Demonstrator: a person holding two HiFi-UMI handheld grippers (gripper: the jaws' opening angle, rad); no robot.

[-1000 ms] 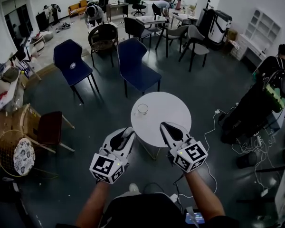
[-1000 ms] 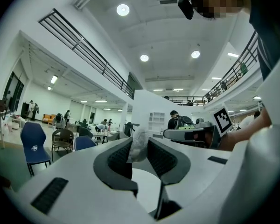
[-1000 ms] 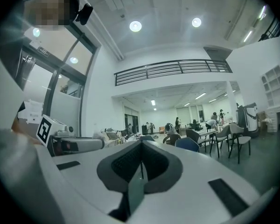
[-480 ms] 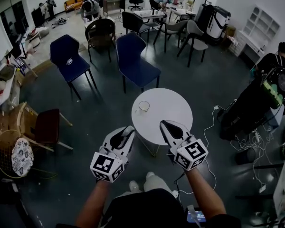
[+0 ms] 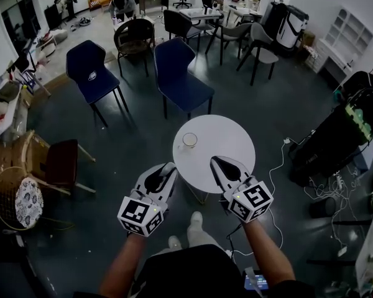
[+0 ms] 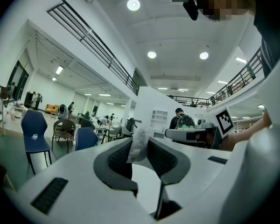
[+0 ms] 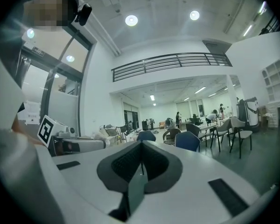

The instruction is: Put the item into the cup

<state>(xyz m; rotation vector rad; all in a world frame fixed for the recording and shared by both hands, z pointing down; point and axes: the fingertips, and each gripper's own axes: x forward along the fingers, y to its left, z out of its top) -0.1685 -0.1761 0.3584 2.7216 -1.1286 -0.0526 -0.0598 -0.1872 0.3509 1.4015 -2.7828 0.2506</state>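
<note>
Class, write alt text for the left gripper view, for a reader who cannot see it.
The left tongs pinch a small pale crumpled item between their dark pads. Beyond are blue chairs and distant people under round ceiling lights.

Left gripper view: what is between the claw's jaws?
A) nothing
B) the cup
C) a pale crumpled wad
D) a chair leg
C: a pale crumpled wad is pinched between the pads of the left claw, while the cup stands apart on the round table.
</note>
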